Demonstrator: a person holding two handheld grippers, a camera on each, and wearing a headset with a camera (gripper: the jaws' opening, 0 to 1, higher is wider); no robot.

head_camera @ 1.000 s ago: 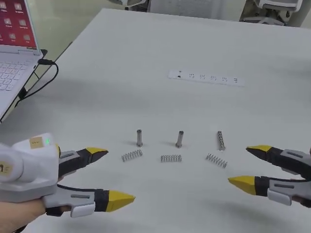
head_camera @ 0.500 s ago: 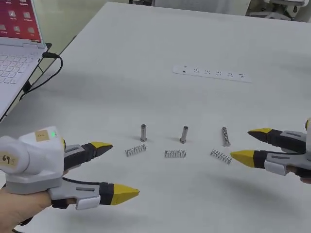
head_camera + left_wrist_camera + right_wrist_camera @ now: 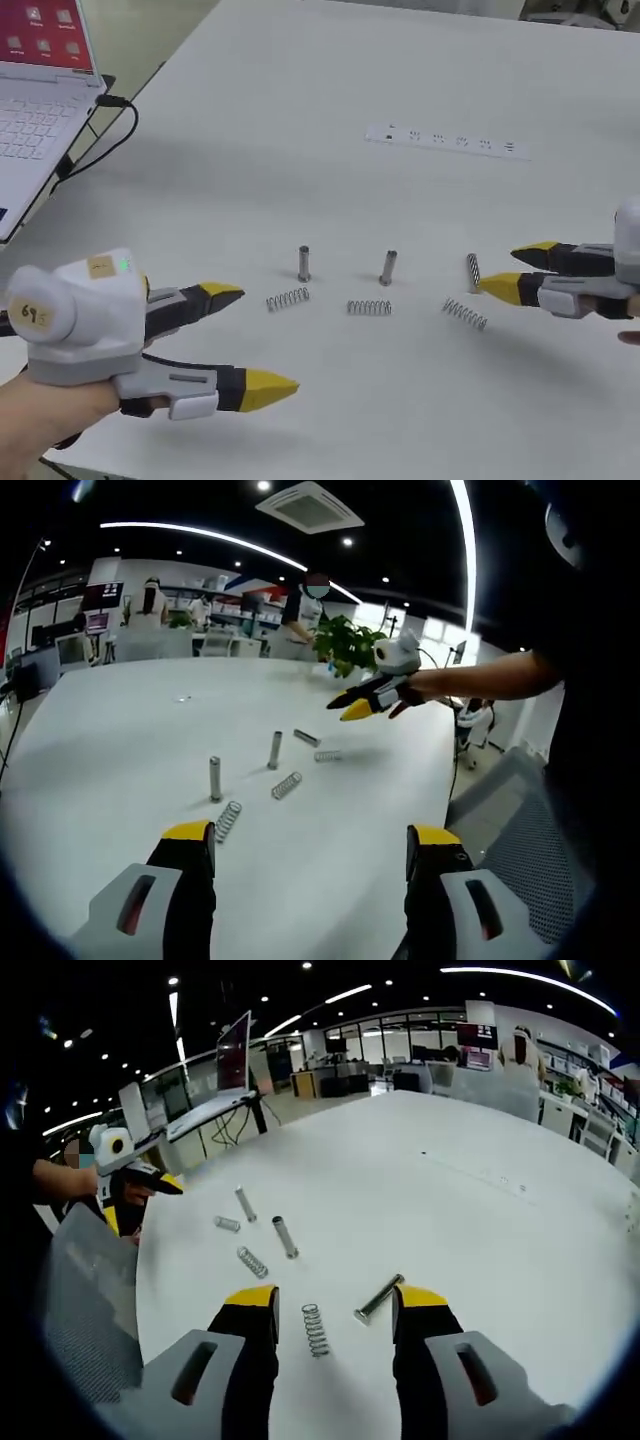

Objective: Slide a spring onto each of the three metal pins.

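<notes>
Three short metal pins stand in a row on the white table: left pin [image 3: 304, 263], middle pin [image 3: 388, 267], right pin [image 3: 472, 272]. A small spring lies in front of each: left spring [image 3: 288, 299], middle spring [image 3: 369, 308], right spring [image 3: 465, 315]. My right gripper [image 3: 512, 268] hovers open just right of the right pin, holding nothing. In the right gripper view the nearest pin [image 3: 378, 1298] and spring [image 3: 315, 1329] lie between my fingertips [image 3: 335, 1305]. My left gripper [image 3: 255, 340] is open and empty, left of and nearer than the left spring [image 3: 228, 820].
An open laptop [image 3: 40, 90] sits at the far left with a black cable [image 3: 95, 150] trailing off it. A white power strip [image 3: 448, 142] lies beyond the pins. The table's near edge runs below my left gripper.
My right gripper has moved forward and left, closing in on the right pin, staying open. The left gripper has held its place; the head camera has drifted.
</notes>
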